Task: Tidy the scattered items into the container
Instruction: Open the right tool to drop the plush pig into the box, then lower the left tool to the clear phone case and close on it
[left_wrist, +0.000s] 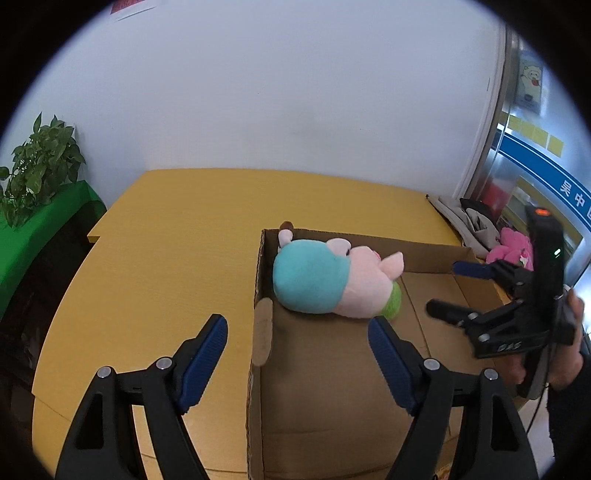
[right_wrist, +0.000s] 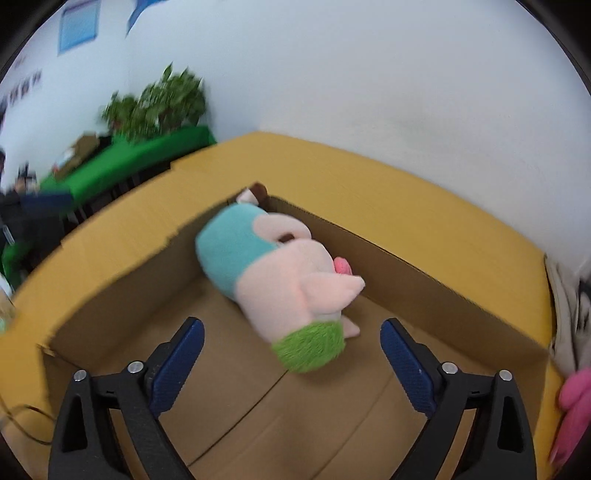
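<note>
Right wrist view: the right gripper (right_wrist: 291, 362) stands released, nothing between its blue pads, above the plush pig (right_wrist: 280, 284) lying in the cardboard box (right_wrist: 424, 273) at frame centre. The left gripper (left_wrist: 297, 354) is also spread and empty over the box's near wall. Judging the drop done, the next reach should probably go for the pink plush toy (left_wrist: 511, 249) at right, outside the box. A yellow desk (left_wrist: 166, 240) carries the box; white wall behind, potted plant (left_wrist: 40, 166) upper left.
</note>
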